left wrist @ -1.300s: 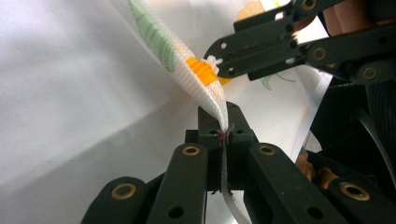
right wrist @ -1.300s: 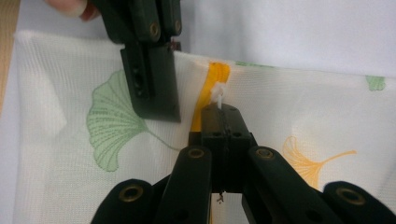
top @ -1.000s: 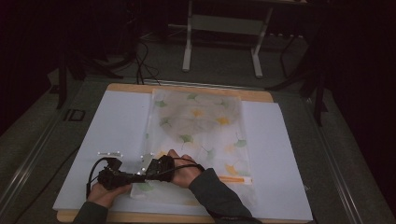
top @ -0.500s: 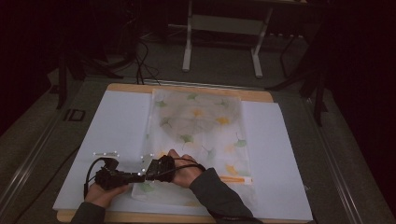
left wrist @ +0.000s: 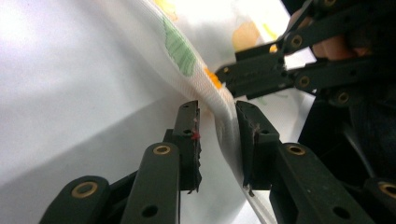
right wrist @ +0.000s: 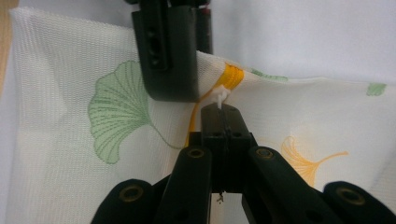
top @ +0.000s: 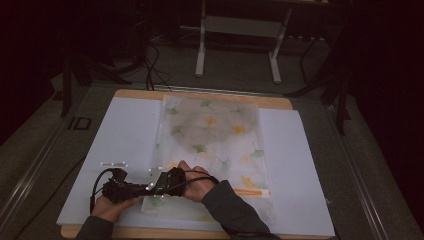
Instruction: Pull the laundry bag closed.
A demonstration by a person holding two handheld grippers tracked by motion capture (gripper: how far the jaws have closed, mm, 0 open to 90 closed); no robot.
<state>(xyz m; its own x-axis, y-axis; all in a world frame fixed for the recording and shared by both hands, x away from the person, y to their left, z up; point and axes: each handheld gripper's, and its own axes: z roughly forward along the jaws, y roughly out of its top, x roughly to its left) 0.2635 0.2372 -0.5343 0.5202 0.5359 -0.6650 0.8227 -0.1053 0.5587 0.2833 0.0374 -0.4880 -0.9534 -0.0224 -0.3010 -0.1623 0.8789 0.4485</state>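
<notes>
White mesh bag (top: 212, 145) printed with ginkgo leaves lies flat on the counter (top: 125, 140). Left gripper (left wrist: 217, 128) fingers, just opening, straddle its raised edge; right gripper (right wrist: 223, 108) fingers pinch its white zipper pull (right wrist: 218, 97).

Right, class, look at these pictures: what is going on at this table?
A person works two hand-held grippers on a mesh bag printed with leaves, lying on a white sheet on the table. The right gripper is shut on a small white tab beside the orange zipper at the bag's near corner. The left gripper straddles the raised bag edge next to it; its jaws have just been opening, with the fabric between them and a gap showing at one pad.
</notes>
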